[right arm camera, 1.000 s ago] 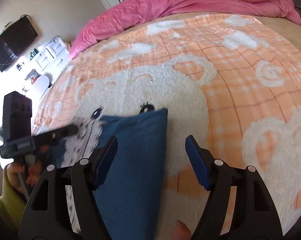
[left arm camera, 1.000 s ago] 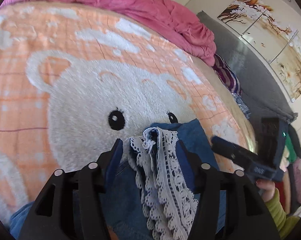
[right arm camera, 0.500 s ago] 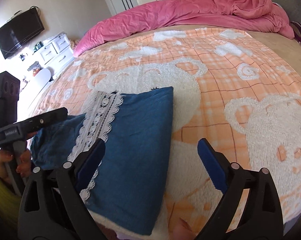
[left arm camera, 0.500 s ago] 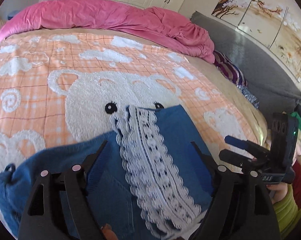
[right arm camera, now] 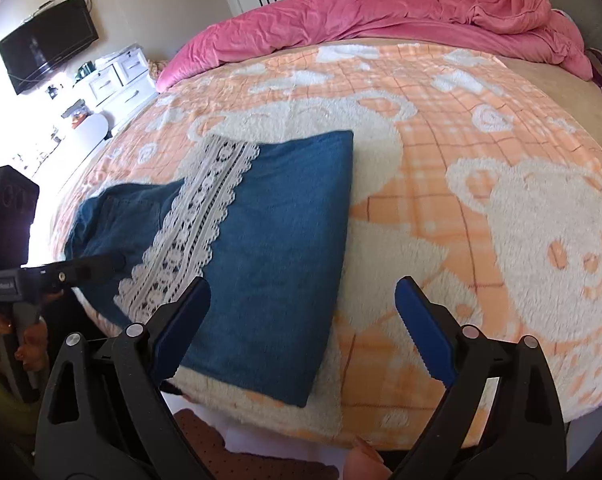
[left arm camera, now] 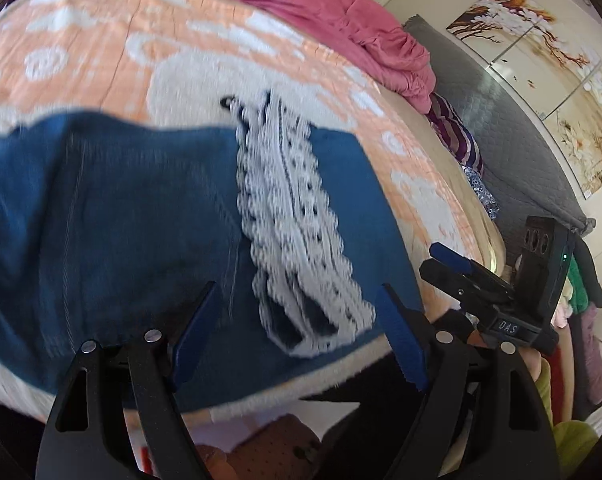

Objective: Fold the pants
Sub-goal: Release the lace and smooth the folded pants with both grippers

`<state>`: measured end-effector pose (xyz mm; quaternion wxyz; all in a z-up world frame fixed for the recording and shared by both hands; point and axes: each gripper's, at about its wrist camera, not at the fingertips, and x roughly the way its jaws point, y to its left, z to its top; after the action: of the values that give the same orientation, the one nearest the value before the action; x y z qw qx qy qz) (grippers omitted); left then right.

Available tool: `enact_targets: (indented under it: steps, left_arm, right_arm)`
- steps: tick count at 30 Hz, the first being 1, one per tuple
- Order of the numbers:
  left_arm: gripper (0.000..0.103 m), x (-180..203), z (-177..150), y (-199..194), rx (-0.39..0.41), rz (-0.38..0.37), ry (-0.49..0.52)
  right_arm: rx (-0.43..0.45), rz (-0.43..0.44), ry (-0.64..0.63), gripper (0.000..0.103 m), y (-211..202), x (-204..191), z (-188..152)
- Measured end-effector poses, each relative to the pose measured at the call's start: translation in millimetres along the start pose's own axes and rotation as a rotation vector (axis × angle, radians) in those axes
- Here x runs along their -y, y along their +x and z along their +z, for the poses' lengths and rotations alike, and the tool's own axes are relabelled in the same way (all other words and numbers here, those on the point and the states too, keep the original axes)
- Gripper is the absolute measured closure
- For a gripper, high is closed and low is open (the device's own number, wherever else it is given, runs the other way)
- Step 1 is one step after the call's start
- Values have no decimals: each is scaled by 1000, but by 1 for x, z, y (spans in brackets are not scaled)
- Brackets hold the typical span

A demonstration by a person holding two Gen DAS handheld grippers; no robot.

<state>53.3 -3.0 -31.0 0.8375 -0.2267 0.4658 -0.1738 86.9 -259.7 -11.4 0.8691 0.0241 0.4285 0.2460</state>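
Ahead of both sets of fingers, the pants (right arm camera: pixel 269 248) lie folded on the blanket (right arm camera: pixel 481 184), lace trim (right arm camera: pixel 197 224) uppermost, near the bed's front edge so both hands reach them easily. On the left gripper (left arm camera: pixel 297 332) the fingers stand apart with nothing between them, denim just beyond their tips. Likewise the right gripper (right arm camera: pixel 301 324) has its fingers spread wide and empty, the folded edge lying past its left finger. Both look let go, so I judge the fold is laid down and ready for smoothing or another fold
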Motion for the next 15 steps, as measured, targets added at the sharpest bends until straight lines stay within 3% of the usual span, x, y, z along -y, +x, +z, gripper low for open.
enact_targets:
  steps: [5,7,9,11,13,15]
  left_arm:
    - [27,-4,-7,8,-14,-54,-92]
    - [33,-3,-10,11,-18,-52,-101]
    - [57,-2,-14,18,-22,-15,-96]
    - [72,-2,-18,25,-31,-2,-112]
    - [80,-1,-19,27,-32,-1,-105]
    - [85,1,-21,24,-31,0,-94]
  right_arm:
    - [9,17,-49,15,-3,-12,-6]
    - [13,32,-64,15,-3,-16,-8]
    - [0,24,-80,16,1,-18,-10]
    - [-27,-4,-81,16,8,-17,-12]
    - [-55,2,-62,17,15,-14,-15]
    - [-84,9,-63,25,21,-13,-20]
